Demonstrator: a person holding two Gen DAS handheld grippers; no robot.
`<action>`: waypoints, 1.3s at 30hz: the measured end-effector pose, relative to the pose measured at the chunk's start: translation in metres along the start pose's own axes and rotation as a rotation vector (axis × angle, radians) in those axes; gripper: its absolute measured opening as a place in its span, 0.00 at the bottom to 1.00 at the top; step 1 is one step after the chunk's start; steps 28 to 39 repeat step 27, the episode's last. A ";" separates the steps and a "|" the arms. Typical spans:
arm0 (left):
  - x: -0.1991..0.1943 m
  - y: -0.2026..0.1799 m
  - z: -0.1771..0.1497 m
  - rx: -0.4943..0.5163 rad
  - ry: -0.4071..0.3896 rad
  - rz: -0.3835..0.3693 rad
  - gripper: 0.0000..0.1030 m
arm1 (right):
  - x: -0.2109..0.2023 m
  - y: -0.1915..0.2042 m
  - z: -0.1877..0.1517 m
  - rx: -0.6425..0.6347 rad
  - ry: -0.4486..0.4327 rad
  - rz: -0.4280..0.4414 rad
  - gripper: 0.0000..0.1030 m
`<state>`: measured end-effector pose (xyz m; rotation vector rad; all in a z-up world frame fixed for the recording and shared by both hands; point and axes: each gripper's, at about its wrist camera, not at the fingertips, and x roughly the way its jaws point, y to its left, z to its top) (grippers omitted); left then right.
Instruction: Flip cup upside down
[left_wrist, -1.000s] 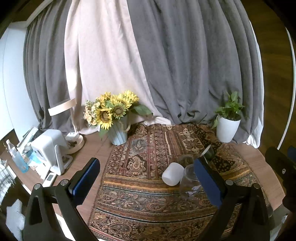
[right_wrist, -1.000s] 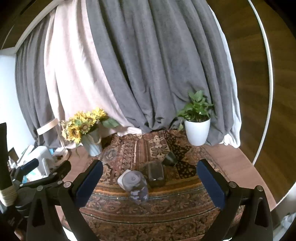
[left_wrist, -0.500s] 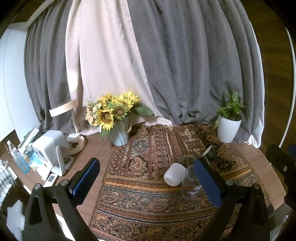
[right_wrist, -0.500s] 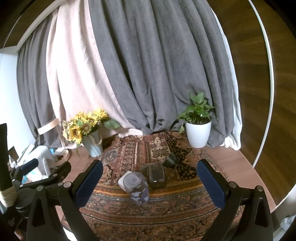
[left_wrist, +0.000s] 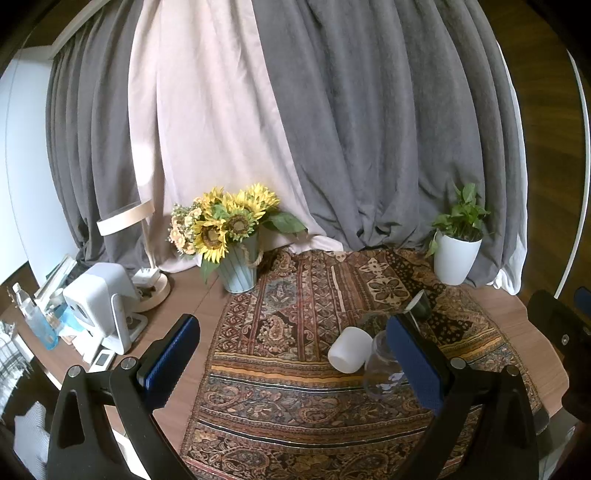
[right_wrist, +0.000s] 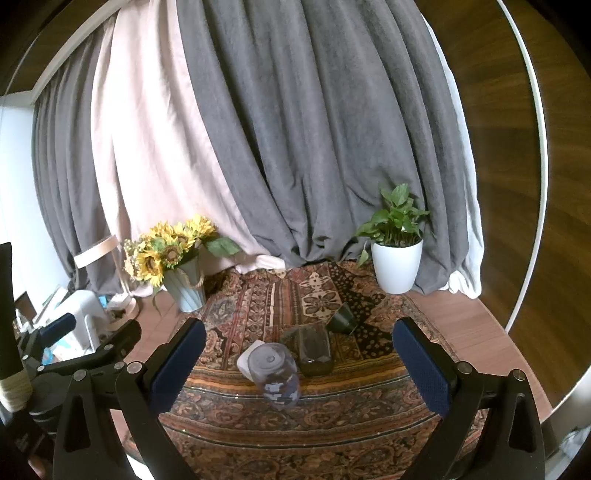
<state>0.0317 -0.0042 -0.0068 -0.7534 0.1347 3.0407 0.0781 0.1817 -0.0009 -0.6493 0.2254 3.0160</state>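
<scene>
Status: flip not started, going by the current layout. Nothing is gripped and no cup stands mouth-down in a way I can confirm.

Four vessels cluster near the middle of the patterned runner (right_wrist: 229, 413) on the round wooden table (right_wrist: 476, 325):
- white cup (left_wrist: 349, 349), on its side
- clear glass cup (right_wrist: 275, 373), just beside the white one, maybe touching; looks tipped, exact attitude unclear through the glass
- dark smoky tumbler (right_wrist: 314, 349), lying down, right next to the clear one
- small dark cup (right_wrist: 341, 317), tilted, toward the far edge of the runner, slightly apart from the rest

Task line doesn't say which cup. My guess is the clear or white one, since both grippers point that way.

Tools:
- left gripper (left_wrist: 291, 365): jaws spread wide, empty, hovering above the near edge of the table, well short of the cluster. Its right pad (left_wrist: 413, 365) overlaps the clear cup in the left wrist view, but that's line of sight, not contact.
- right gripper (right_wrist: 299, 367): jaws also wide apart, empty, held level above the near edge, with the clear cup centred between the fingers in its view.

Left to do: approach, close on the cup wall, lift, rotate so the mouth faces down, set it on the runner, let go.

Clutter at the far edge: sunflower vase (left_wrist: 238, 271), potted plant (right_wrist: 397, 258). Both well clear of the working area.
</scene>
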 end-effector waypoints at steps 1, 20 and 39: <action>0.001 0.000 0.001 0.001 0.001 -0.002 1.00 | 0.000 0.000 0.000 0.000 0.001 0.000 0.99; 0.007 -0.002 0.004 0.005 0.006 -0.015 1.00 | 0.006 0.000 0.001 0.001 0.006 -0.008 0.99; 0.011 -0.003 0.003 0.006 0.017 -0.020 1.00 | 0.007 0.000 0.000 0.001 0.007 -0.010 0.99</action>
